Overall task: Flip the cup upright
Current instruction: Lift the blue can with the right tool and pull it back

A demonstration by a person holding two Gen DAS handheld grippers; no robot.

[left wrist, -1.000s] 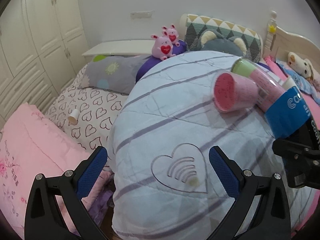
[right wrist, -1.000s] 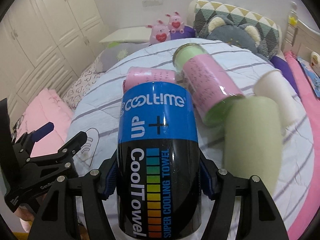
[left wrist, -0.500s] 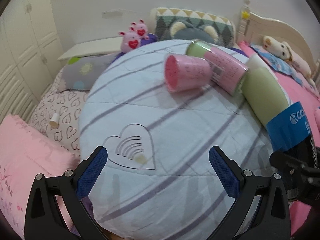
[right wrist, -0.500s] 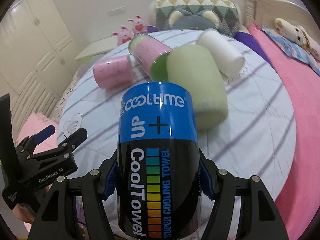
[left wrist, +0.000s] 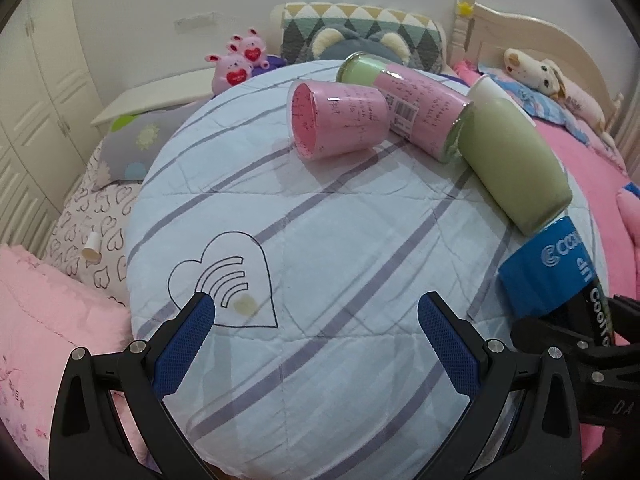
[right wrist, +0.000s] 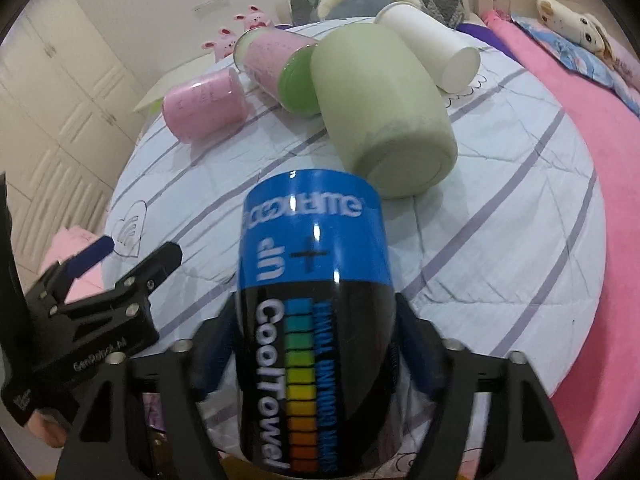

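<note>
Blue-and-black can point(right wrist: 316, 300): glossy, rigid, likely light and slippery; clamped at mid-body in the right claw point(right wrist: 316, 344), held over the near edge of the round cushion point(left wrist: 320, 280). Best gripped across the barrel, as now. Green cup point(right wrist: 384, 112), pink cup point(left wrist: 336, 120), white cup point(right wrist: 432, 48): lying on their sides, clustered. Left claw point(left wrist: 316, 340): wide apart, empty, touching nothing.

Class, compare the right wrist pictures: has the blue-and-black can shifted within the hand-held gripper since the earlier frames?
Yes. The can now sits lower and tilted between the right hand-held gripper's fingers, its label blurred; earlier it stood square.
</note>
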